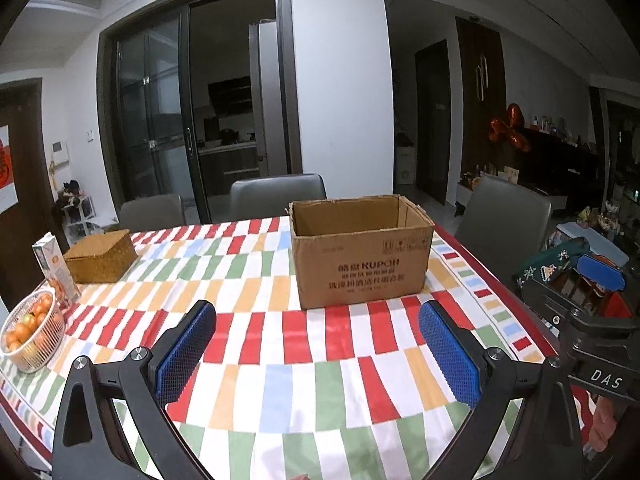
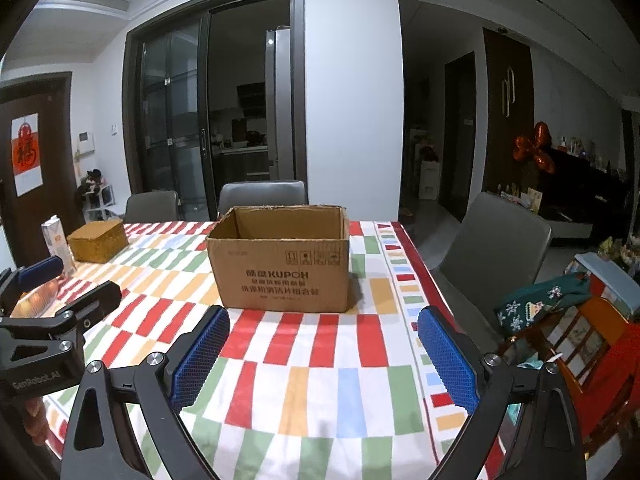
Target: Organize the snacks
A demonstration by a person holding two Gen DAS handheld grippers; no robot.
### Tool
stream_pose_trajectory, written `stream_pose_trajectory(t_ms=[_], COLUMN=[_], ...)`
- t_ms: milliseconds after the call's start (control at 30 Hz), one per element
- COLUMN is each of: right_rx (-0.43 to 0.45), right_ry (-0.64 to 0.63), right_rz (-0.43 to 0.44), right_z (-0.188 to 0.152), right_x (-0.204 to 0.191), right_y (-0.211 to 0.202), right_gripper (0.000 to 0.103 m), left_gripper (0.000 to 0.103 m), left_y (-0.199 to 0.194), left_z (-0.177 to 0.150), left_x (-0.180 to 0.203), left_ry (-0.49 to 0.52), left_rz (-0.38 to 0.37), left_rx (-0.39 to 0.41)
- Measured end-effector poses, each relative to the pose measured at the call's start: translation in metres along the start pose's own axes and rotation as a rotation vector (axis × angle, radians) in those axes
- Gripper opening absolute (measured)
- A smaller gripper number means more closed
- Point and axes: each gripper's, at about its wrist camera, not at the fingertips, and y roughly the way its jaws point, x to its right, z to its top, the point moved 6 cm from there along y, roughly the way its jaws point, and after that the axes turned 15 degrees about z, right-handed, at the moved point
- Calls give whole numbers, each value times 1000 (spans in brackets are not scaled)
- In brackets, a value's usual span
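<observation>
An open, empty-looking cardboard box [image 1: 360, 256] [image 2: 280, 272] stands on the striped tablecloth [image 1: 304, 360] [image 2: 312, 360], towards the far side. My left gripper [image 1: 318, 316] hovers open over the cloth in front of the box, with nothing between its blue pads. My right gripper [image 2: 324, 318] is open too, near the table's right edge, and is also empty. A dark green snowflake-print packet [image 2: 544, 304] [image 1: 552, 264] lies on a pile of red and orange packages [image 2: 580, 340] off the table's right side. Each gripper shows in the other's view: the left gripper [image 2: 72, 284] and the right gripper [image 1: 576, 280].
At the far left stand a woven lidded box [image 1: 100, 256] [image 2: 98, 240] and a drink carton [image 1: 54, 268] [image 2: 56, 240]. A wire basket of oranges [image 1: 30, 332] sits at the left edge. Grey chairs [image 2: 500, 240] [image 1: 276, 196] surround the table.
</observation>
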Motion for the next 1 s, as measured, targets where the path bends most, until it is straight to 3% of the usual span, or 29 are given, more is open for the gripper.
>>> stream_pose_trajectory(t_ms=[500,1000], right_rx=[2,0], right_ry=[-11,-12], right_rz=[9,9], right_z=[-10,-9], right_x=[-5,-7], right_y=[-16,-18], right_gripper=[96,96], left_gripper=[103,103], left_y=[-17,-14], left_z=[-3,-3], left_x=[-6,-4], left_ry=[2,2], left_rz=[12,9], left_rx=[35,15])
